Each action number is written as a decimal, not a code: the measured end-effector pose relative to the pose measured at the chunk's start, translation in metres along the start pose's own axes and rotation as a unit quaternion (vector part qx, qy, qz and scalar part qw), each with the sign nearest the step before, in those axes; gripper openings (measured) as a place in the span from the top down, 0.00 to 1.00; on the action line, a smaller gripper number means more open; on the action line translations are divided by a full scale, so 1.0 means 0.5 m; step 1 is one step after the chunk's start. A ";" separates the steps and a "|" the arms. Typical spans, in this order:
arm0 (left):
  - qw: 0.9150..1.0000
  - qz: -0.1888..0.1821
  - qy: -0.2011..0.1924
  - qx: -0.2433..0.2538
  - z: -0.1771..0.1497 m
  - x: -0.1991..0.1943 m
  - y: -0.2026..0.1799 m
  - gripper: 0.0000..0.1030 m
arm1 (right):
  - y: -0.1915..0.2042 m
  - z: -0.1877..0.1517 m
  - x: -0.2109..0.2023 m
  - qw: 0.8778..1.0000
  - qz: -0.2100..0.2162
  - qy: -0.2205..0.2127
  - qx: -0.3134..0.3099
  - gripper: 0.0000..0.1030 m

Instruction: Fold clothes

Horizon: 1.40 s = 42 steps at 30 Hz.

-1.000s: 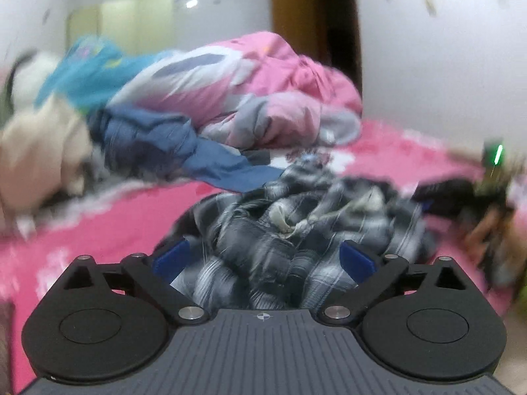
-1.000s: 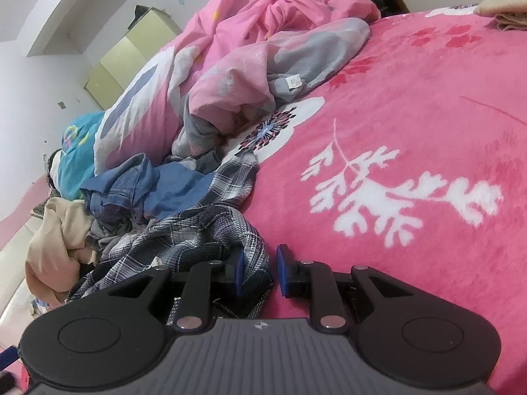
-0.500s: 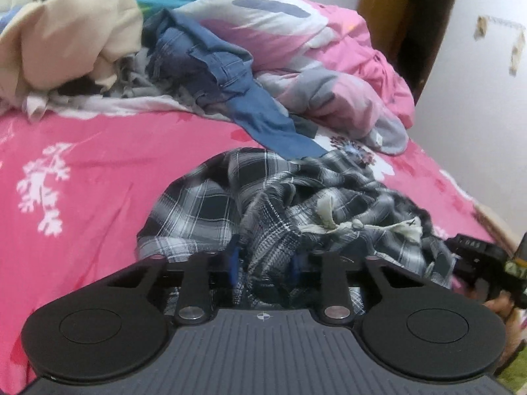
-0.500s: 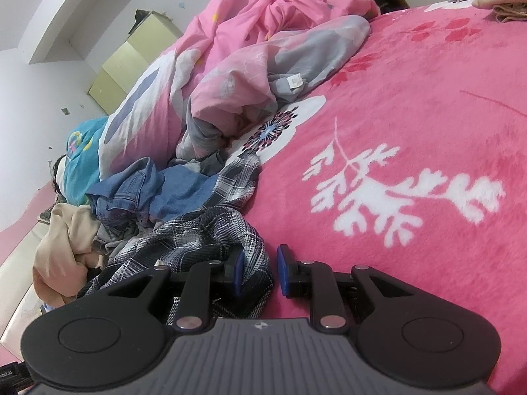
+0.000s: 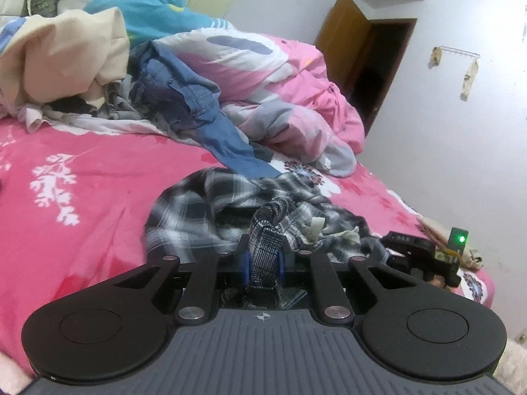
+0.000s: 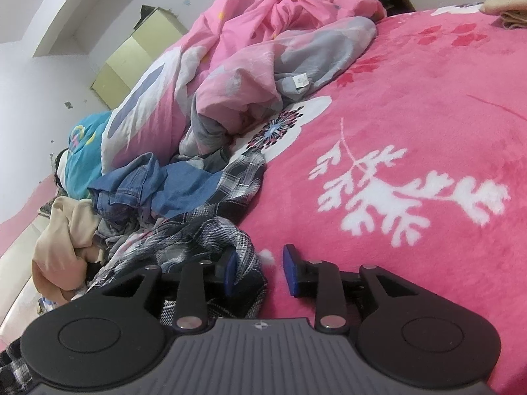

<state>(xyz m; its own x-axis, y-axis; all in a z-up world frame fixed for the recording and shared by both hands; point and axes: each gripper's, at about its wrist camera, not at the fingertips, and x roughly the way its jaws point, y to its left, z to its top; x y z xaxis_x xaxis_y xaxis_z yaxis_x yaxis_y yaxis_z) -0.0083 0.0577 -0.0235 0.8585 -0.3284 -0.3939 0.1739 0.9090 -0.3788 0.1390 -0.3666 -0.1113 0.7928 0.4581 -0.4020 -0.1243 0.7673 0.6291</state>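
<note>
Presently left tool point(image 5: 262, 263) pinches plaid shirt point(image 5: 197, 210); right tool point(image 6: 260, 268) spread; no legible writing.

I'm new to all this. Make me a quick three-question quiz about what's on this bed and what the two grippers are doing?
1. True or false: the left gripper is shut on the plaid shirt.
2. Which garment lies partly over the plaid shirt's far edge? A. beige garment B. jeans C. teal cloth
3. Fill in: the right gripper is ____, with plaid cloth against one finger only.

Key: 1 true; 2 B; 3 open
</note>
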 end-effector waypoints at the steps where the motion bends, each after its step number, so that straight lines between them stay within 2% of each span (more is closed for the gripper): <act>1: 1.000 0.006 0.003 -0.002 -0.006 -0.001 0.006 0.87 | 0.004 0.002 -0.001 1.000 -0.002 0.004 -0.002 0.65; 5: 0.999 0.030 0.021 -0.007 -0.026 0.011 0.029 0.87 | 0.026 0.006 -0.008 1.000 -0.016 0.021 -0.017 0.56; 10: 0.998 0.038 0.038 0.023 -0.043 0.022 0.033 0.83 | 0.067 -0.002 -0.041 0.995 -0.059 0.049 -0.056 0.50; 11: 0.998 0.038 0.039 0.028 -0.045 0.024 0.032 0.80 | 0.074 -0.003 -0.049 0.994 -0.067 0.056 -0.061 0.49; 13: 0.998 0.040 0.039 0.034 -0.046 0.028 0.032 0.69 | 0.088 -0.003 -0.068 0.992 -0.082 0.064 -0.069 0.33; 15: 0.998 0.040 0.038 0.033 -0.048 0.029 0.038 0.63 | 0.105 -0.004 -0.087 0.990 -0.095 0.066 -0.077 0.27; 18: 0.999 0.034 0.036 0.018 -0.048 0.038 0.052 0.45 | 0.134 0.002 -0.116 0.989 -0.105 0.060 -0.087 0.27; 23: 0.999 0.019 0.032 0.001 -0.056 0.053 0.074 0.44 | 0.203 0.030 -0.142 0.991 -0.067 0.039 -0.110 0.26; 25: 1.000 0.009 0.026 0.001 -0.061 0.054 0.080 0.46 | 0.237 0.043 -0.129 0.990 -0.039 0.045 -0.127 0.25; 30: 1.000 -0.019 0.013 0.013 -0.076 0.049 0.091 0.53 | 0.307 0.046 -0.048 0.983 0.011 0.095 -0.154 0.24; 33: 0.999 -0.031 0.009 0.017 -0.083 0.049 0.101 0.56 | 0.342 0.037 0.011 0.977 0.019 0.121 -0.173 0.24; 36: 0.999 -0.045 0.005 0.018 -0.090 0.053 0.110 0.57 | 0.359 0.022 0.076 0.972 0.031 0.168 -0.162 0.25; 38: 0.999 -0.051 0.006 0.016 -0.092 0.057 0.116 0.58 | 0.356 0.004 0.120 0.969 0.024 0.206 -0.138 0.25; 39: 0.998 -0.054 0.006 0.014 -0.093 0.059 0.118 0.58 | 0.352 -0.006 0.140 0.967 0.016 0.219 -0.128 0.27; 40: 0.998 -0.058 0.008 0.011 -0.094 0.061 0.120 0.58 | 0.345 -0.015 0.151 0.967 0.016 0.226 -0.114 0.36; 41: 0.998 -0.060 0.009 0.008 -0.094 0.063 0.122 0.58 | 0.337 -0.025 0.161 0.967 0.015 0.232 -0.101 0.39; 42: 0.998 -0.062 0.011 0.006 -0.094 0.064 0.125 0.58 | 0.329 -0.034 0.170 0.967 0.016 0.238 -0.088 0.49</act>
<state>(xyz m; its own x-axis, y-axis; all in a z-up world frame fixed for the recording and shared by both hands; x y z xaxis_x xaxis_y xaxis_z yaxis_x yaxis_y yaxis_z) 0.0074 0.0918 -0.0991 0.8199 -0.4430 -0.3626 0.2831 0.8643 -0.4158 0.1755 -0.1937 -0.0532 0.4278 0.6050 -0.6716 -0.2762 0.7950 0.5402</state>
